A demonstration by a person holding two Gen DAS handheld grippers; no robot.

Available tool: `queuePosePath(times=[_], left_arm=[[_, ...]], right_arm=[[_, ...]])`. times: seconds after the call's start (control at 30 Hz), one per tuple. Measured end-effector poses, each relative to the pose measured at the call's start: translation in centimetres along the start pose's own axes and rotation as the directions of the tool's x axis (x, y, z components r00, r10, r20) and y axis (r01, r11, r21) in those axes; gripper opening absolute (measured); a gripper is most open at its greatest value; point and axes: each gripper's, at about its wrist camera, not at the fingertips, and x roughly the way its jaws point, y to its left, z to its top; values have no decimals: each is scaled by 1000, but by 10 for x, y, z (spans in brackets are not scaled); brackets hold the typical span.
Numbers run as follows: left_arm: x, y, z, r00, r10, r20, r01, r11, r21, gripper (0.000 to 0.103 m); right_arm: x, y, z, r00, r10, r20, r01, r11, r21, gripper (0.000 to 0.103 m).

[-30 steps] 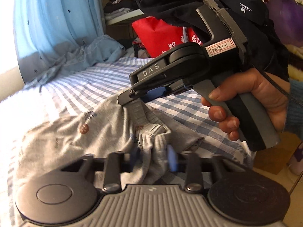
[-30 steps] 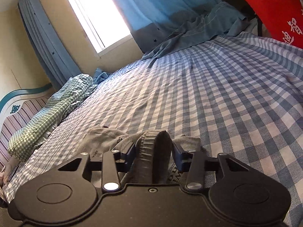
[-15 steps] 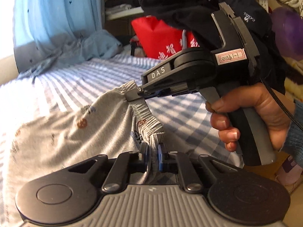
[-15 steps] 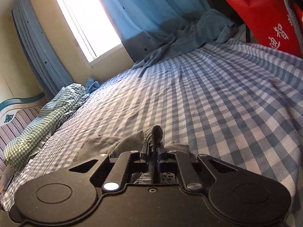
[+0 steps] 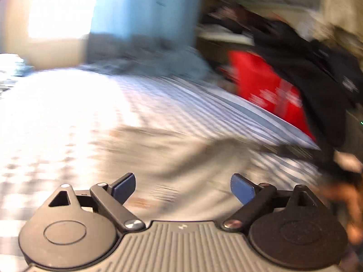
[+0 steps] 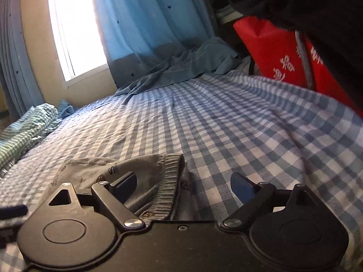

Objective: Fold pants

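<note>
Not much I can actually read from here. On my right wrist feed the red bag (image 6: 283, 52) has white Chinese characters printed on it, and the grey pants (image 6: 145, 170) show a single "S" near the waistband. Left feed's too blurry for any text.

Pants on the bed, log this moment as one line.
left claw opening, empty | right claw opening, empty | grey pants released, lying on checked bedsheet
</note>
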Motion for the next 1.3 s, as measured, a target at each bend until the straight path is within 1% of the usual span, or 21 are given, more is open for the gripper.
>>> queuePosePath(times=[0.03,0.07,0.1,0.13,0.23,0.3,0.37,0.43,0.47,0.53,0.7,0.83,1.03,1.2,1.27,1.3], left_arm=[[-1,11,1,998,58,16,-58,998,-20,102],[0,22,-1,994,111,21,-110,993,-42,102],[2,31,-2,988,152,8,-151,987,-59,102],[5,40,-4,984,175,-16,-176,982,-75,102],[11,62,-15,977,200,-80,-209,970,-125,102],[11,70,-25,974,201,-109,-215,967,-138,102],[9,77,-36,972,199,-125,-216,966,-141,102],[8,80,-46,975,189,-114,-204,969,-139,102],[6,79,-49,977,190,-100,-202,971,-125,102],[4,78,-51,977,191,-95,-201,974,-108,102],[4,75,-52,979,184,-90,-192,977,-93,102],[2,73,-54,979,186,-84,-193,978,-79,102],[-1,73,-57,981,179,-72,-184,980,-81,102],[-5,77,-59,985,160,-56,-165,981,-100,102],[-11,81,-58,989,140,-46,-145,982,-121,103],[-16,83,-55,989,141,-41,-145,980,-134,103]], right_arm=[[-5,8,-5,1000,-26,16,26,999,-30,95],[-10,19,-11,997,-64,38,66,996,-63,101],[-12,28,-17,993,-100,58,104,991,-87,102],[-14,35,-22,989,-127,72,134,985,-106,102],[-16,51,-39,970,-214,115,231,958,-168,102],[-15,56,-49,944,-300,134,323,924,-203,102],[-16,53,-59,928,-343,146,368,904,-219,102],[-15,45,-68,933,-340,122,359,905,-229,102],[-16,43,-73,933,-338,123,359,905,-230,102],[-18,39,-80,933,-333,139,357,908,-218,102],[-21,29,-88,938,-319,137,333,938,-98,102],[-23,24,-96,941,-305,144,308,951,1,102],[-24,26,-101,936,-308,169,314,950,-7,102],[-27,22,-97,947,-284,149,287,958,6,102],[-33,19,-96,955,-263,140,263,965,23,102],[-40,18,-95,955,-261,143,259,965,33,102]])
